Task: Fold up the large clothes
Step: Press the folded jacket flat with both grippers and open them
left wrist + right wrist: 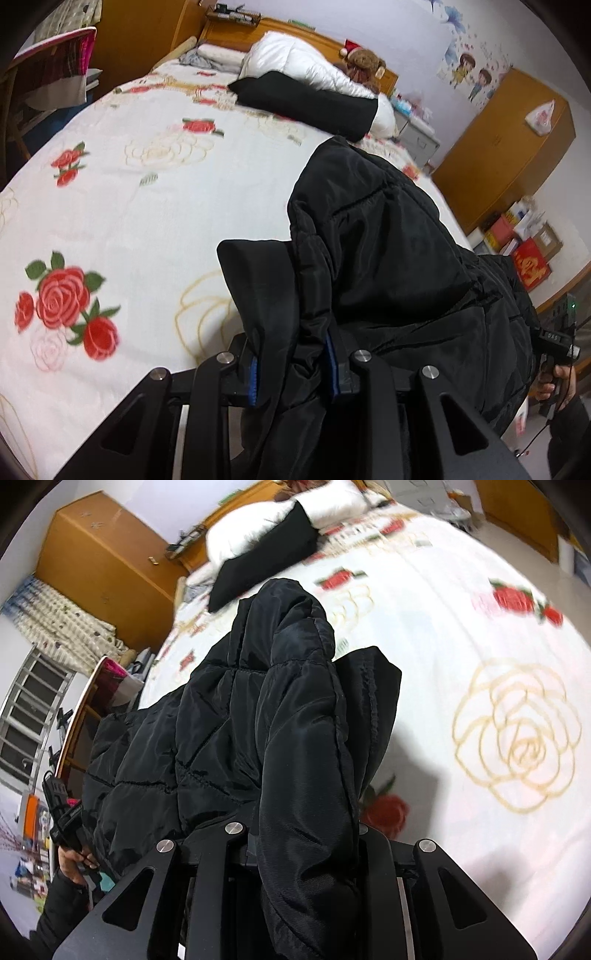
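A black quilted puffer jacket (388,258) hangs bunched above the bed, held up between both grippers. In the left wrist view my left gripper (295,343) is shut on a fold of the jacket, and blue pads (332,365) show on either side of the cloth. In the right wrist view my right gripper (306,838) is shut on another thick fold of the jacket (221,731), which drapes over its fingers and hides them. Each view shows the other gripper in a hand: the right gripper (557,347) at the far right, the left gripper (64,819) at the far left.
The bed's white blanket with red roses (147,206) lies below. At its head are a folded black garment (306,103), a white puffy coat (303,62) and a teddy bear (364,62). A chair (48,74) stands left, a wooden cabinet (509,147) and boxes (524,240) right.
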Demonstrator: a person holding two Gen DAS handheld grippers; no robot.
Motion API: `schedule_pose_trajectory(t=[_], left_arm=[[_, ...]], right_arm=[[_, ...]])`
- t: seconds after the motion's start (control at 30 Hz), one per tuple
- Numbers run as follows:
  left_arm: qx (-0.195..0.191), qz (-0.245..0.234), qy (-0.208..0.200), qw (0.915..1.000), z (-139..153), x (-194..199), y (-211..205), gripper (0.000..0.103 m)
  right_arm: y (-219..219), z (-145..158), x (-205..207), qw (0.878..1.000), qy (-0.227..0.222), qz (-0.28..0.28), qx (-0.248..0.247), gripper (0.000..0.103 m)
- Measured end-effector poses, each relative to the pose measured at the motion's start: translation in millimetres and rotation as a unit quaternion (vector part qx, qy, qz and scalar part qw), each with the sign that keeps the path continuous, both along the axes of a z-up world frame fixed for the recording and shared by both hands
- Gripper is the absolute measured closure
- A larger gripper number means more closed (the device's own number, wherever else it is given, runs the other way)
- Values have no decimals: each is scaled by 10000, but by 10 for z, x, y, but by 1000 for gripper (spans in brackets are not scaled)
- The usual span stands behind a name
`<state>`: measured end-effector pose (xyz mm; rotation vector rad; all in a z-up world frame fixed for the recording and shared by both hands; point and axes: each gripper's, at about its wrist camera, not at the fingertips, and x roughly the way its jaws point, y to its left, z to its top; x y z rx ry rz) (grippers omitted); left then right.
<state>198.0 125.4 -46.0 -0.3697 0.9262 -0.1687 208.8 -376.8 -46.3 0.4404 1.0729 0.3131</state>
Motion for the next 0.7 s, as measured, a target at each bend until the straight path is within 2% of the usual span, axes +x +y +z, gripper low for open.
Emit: schedule_pose_trajectory(t=[0.1,0.17,0.27,0.4,0.47,0.6,0.7], left_arm=[[83,65,292,9995,-340,-24,-17,73],[-67,201,446,9988,-543,-45,52,71],[-136,293,476,9983,-629,-89,97,64],[-13,365,496,9981,-497,-163,137,55],[47,469,401,9981,-371,-251,188,56],[183,619,-10,9979,-1,-415,235,57],[174,435,-407,9981,307,-430,30,52]], right_arm=[[-52,-327,-14,9991,407,-108,-35,76],[-128,-492,-16,9979,597,-237,79,61],[-217,-533,6,9968,662,-416,140,42],[-170,-311,22,9976,570,-361,-161,42],[-159,-121,-7,9979,395,-360,-361,41],[-202,226,-162,9964,-194,-529,-633,41],[-144,403,-219,9942,-587,-628,-647,41]])
